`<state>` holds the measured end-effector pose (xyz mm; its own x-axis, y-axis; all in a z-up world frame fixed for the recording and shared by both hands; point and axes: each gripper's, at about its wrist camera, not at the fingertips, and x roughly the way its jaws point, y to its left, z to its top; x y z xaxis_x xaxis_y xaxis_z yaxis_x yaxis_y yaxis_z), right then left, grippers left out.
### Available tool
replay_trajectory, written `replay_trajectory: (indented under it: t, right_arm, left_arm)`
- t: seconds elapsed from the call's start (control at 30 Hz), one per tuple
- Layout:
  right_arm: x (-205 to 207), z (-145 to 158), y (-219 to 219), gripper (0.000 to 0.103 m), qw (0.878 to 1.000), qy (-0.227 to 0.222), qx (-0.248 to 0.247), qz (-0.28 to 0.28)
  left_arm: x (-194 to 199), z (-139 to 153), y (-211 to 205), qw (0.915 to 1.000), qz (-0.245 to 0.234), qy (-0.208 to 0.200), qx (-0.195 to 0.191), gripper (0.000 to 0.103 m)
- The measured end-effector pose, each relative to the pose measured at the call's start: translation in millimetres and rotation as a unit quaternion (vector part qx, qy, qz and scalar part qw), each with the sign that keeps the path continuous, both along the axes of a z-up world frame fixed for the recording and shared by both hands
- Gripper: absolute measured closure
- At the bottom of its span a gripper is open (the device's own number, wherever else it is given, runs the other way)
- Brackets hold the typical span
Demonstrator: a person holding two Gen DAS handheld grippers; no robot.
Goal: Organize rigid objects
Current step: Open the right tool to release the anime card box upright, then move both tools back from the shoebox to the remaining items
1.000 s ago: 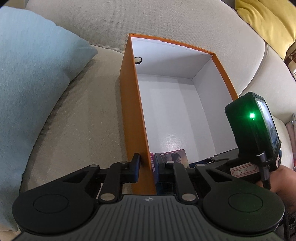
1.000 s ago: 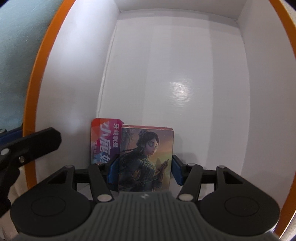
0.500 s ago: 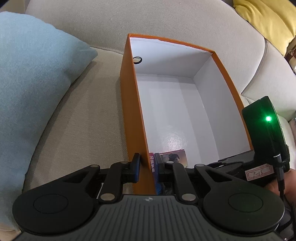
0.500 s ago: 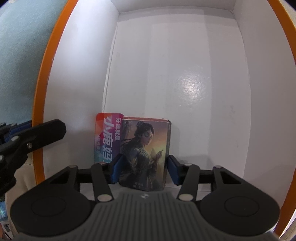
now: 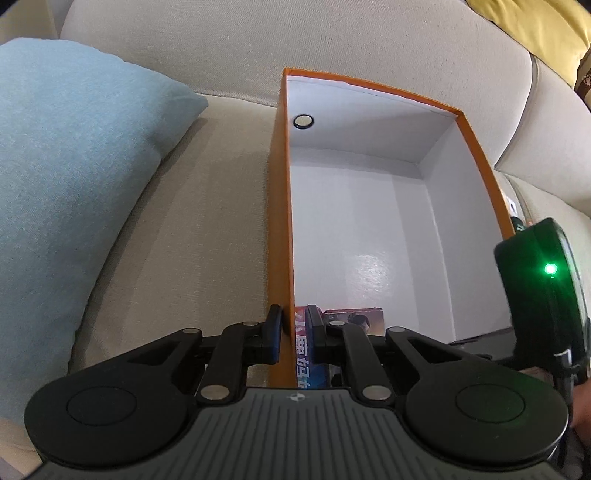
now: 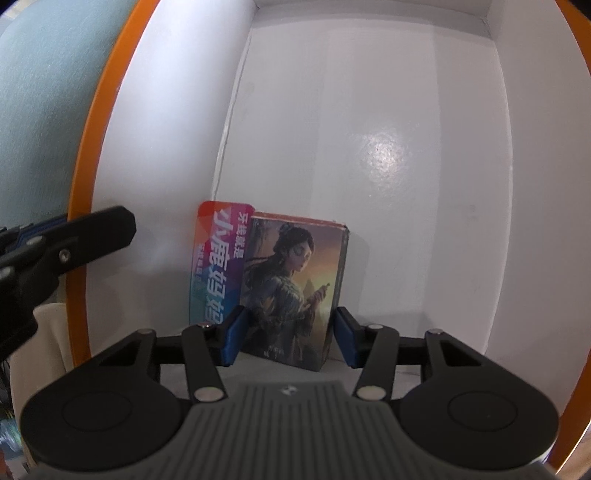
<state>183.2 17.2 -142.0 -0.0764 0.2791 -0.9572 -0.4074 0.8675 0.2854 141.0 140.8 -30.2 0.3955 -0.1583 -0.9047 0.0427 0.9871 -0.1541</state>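
An orange box (image 5: 276,236) with a white inside stands on the sofa. In its near left corner lie a card box with a painted woman (image 6: 293,291) and a pink-blue packet (image 6: 216,258), side by side. My left gripper (image 5: 292,332) is shut on the box's left wall; the wall also shows in the right wrist view (image 6: 83,206). My right gripper (image 6: 289,339) is open, its blue pads either side of the card box with a gap on the right. The packet (image 5: 303,354) and card box (image 5: 354,317) also show in the left wrist view.
A light blue cushion (image 5: 70,192) lies left of the box. A yellow cushion (image 5: 535,29) is at the back right. The beige sofa backrest (image 5: 258,48) rises behind the box. A round hole (image 5: 303,121) is in the box's far wall.
My right gripper has opened and drawn back from the card box, which now lies free on the box floor. My left gripper keeps its hold on the wall.
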Motion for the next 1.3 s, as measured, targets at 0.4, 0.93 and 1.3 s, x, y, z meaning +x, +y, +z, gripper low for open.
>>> replay_trajectory:
  t: [0.4, 0.93, 1.3]
  right_arm:
    - [-12, -6, 11, 0.048, 0.999, -0.009, -0.001, -0.038]
    - [-3, 84, -47, 0.046, 0.981, -0.149, 0.108, -0.056]
    - [-55, 87, -169, 0.049, 0.959, -0.226, 0.124, -0.119]
  left_arm:
    - [2, -3, -6, 0.9987, -0.008, -0.008, 0.049, 0.093]
    - [-36, 69, -56, 0.9925, -0.044, -0.11, 0.032, 0.078]
    - [-30, 77, -165, 0.9796, -0.168, -0.109, -0.02, 0.078]
